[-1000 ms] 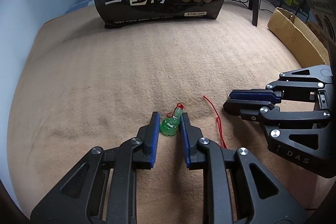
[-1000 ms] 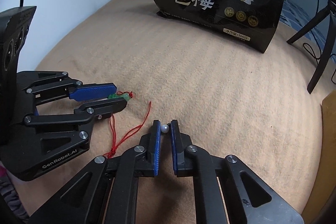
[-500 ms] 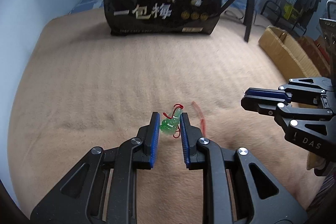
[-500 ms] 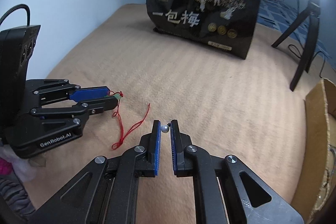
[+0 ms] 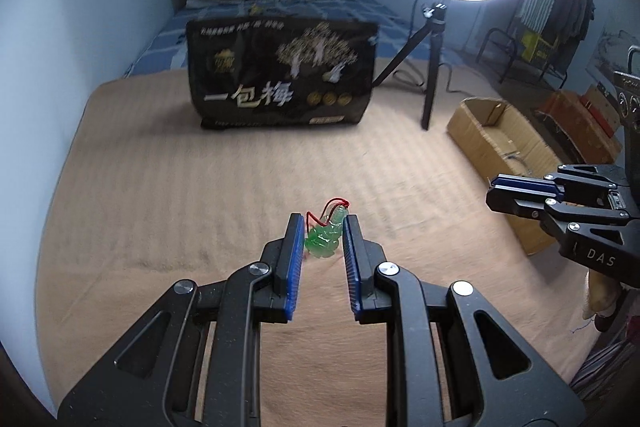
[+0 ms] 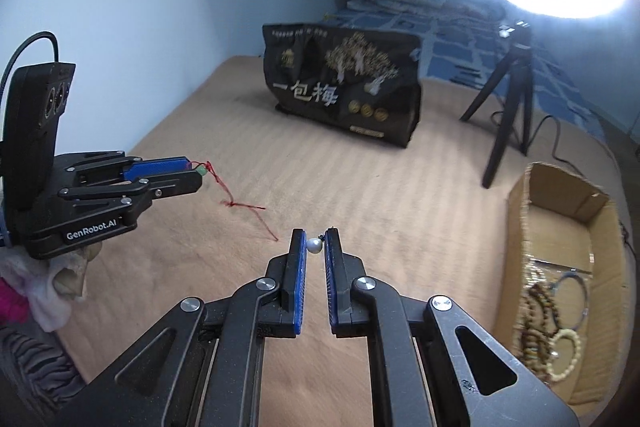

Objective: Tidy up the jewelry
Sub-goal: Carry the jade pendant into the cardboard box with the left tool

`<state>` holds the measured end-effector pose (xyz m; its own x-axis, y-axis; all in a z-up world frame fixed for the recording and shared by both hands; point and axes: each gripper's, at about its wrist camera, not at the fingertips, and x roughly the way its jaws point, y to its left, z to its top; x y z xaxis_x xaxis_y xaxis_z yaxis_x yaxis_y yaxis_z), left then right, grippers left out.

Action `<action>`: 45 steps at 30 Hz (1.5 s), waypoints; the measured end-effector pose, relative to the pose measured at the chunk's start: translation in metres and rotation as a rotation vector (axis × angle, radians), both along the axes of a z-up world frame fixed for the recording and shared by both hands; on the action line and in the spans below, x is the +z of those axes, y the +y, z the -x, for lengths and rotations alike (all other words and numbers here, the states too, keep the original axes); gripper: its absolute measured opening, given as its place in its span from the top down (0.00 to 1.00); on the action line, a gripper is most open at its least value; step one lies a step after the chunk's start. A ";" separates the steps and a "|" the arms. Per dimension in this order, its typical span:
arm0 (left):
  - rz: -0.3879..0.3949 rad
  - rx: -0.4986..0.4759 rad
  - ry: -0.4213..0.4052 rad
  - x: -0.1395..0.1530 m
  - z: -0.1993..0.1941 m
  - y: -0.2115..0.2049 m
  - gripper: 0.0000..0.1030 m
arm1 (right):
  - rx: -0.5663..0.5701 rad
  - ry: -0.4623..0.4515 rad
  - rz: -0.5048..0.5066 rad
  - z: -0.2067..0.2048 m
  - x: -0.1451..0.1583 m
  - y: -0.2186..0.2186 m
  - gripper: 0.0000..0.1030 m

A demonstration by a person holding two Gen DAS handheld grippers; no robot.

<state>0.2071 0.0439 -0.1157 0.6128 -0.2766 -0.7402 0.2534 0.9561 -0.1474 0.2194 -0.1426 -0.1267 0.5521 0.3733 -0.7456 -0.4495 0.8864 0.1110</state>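
Left gripper [image 5: 320,243]: fingers clamped on the green gourd pendant [image 5: 325,241], held off the tan blanket [image 5: 200,195] — likely for carrying to the cardboard box [image 6: 520,227].
Pendant in the fingers: gripped near the tips, its neck poking past them; its red cord [image 6: 240,203] trails down onto the blanket, left of the box.
Right gripper [image 6: 316,247]: fingers pinched on a small pearl bead [image 6: 313,246] at the very tips — a shallow hold that could slip.
Cardboard box: right of both grippers, already holding bead bracelets [image 6: 560,335], so probably the collecting place.
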 end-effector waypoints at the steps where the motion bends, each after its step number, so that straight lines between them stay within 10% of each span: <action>1: 0.003 -0.005 -0.007 0.004 0.001 -0.004 0.82 | -0.004 -0.007 0.000 0.002 0.003 -0.004 0.93; 22: 0.098 -0.178 -0.114 0.072 0.019 -0.126 0.82 | -0.211 -0.072 -0.054 0.033 0.050 -0.151 0.93; 45: 0.171 -0.294 -0.101 0.068 -0.002 -0.244 0.82 | -0.344 -0.091 -0.064 0.004 0.050 -0.246 0.93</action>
<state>0.2093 -0.1997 -0.0475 0.5565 -0.5669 -0.6074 0.5357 0.8036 -0.2592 0.2151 -0.3887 -0.0763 0.7167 0.1985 -0.6686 -0.1363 0.9800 0.1448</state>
